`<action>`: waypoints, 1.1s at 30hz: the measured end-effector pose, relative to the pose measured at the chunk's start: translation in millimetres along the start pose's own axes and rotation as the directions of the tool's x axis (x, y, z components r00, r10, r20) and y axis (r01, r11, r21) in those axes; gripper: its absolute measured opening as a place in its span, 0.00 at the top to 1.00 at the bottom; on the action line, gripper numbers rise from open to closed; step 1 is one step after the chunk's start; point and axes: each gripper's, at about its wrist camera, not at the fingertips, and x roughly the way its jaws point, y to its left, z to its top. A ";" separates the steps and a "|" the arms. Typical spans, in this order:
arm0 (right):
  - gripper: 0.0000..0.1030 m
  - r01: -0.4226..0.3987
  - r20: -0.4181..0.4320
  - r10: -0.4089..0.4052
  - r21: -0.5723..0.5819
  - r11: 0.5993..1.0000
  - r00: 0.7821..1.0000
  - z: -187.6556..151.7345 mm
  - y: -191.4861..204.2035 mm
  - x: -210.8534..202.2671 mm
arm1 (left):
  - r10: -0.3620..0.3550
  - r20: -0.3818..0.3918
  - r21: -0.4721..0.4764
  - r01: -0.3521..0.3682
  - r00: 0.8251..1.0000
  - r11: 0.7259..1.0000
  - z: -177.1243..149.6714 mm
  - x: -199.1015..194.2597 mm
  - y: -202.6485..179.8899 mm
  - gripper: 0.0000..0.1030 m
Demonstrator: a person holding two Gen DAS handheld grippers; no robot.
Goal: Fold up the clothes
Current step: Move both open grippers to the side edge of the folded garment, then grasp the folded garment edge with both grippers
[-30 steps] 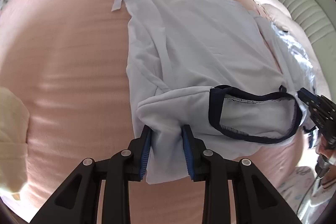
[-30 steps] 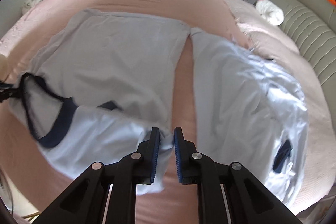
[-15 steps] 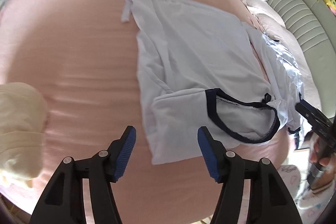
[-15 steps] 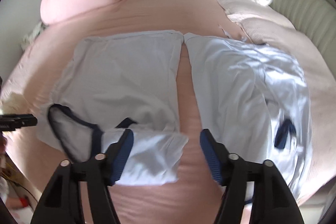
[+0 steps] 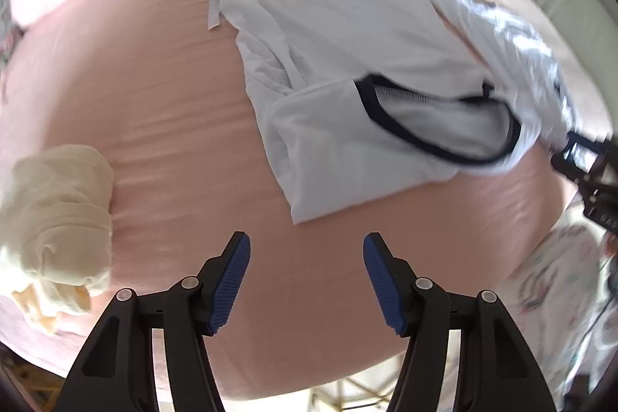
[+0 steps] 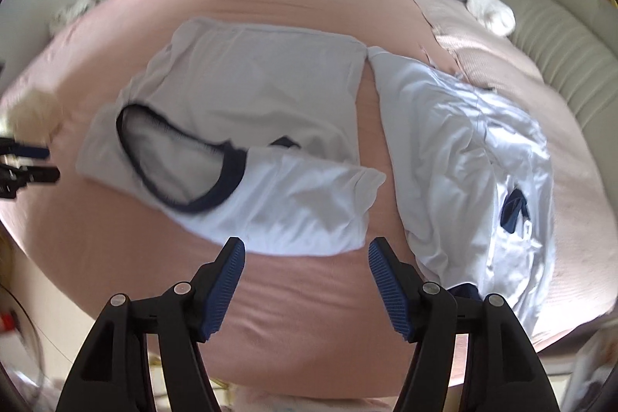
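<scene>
While both claws hung wide and empty, the folded white T-shirt [image 6: 247, 149] lay just beyond the right gripper [image 6: 307, 280], farther right of the left gripper [image 5: 307, 280].

A pale blue tee [image 6: 247, 95] with a navy collar [image 6: 177, 157] is lying on the pink bed, its collar end folded over the body. Just beside it, a second pale garment [image 6: 463, 157] is lying rumpled, showing navy trim.
</scene>
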 end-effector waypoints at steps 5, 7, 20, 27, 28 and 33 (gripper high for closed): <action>0.36 0.121 0.011 -0.123 -0.276 0.954 0.992 -14.4 41.0 1.6 | 0.196 0.064 0.255 -0.206 0.979 0.945 -16.4 3.0 -33.7 0.43; 0.36 0.189 0.044 -0.187 -0.398 0.898 0.981 -23.5 57.4 4.7 | 0.274 0.113 0.364 -0.297 0.955 0.883 -24.7 5.9 -48.4 0.43; 0.30 0.439 0.258 -0.370 -0.685 0.581 0.893 -57.5 98.3 45.7 | 0.455 0.451 0.659 -0.630 0.768 0.411 -77.1 49.1 -104.2 0.43; 0.29 0.474 0.264 -0.423 -0.702 0.531 0.866 -54.9 89.9 75.4 | 0.499 0.456 0.620 -0.666 0.737 0.415 -48.7 78.4 -96.6 0.43; 0.29 0.482 0.273 -0.427 -0.703 0.523 0.862 -55.2 89.5 78.4 | 0.507 0.464 0.612 -0.677 0.726 0.409 -43.9 84.1 -96.3 0.43; 0.24 0.553 0.353 -0.441 -0.666 0.501 0.825 -48.0 90.2 84.0 | 0.498 0.544 0.593 -0.729 0.676 0.342 -39.2 102.6 -101.2 0.43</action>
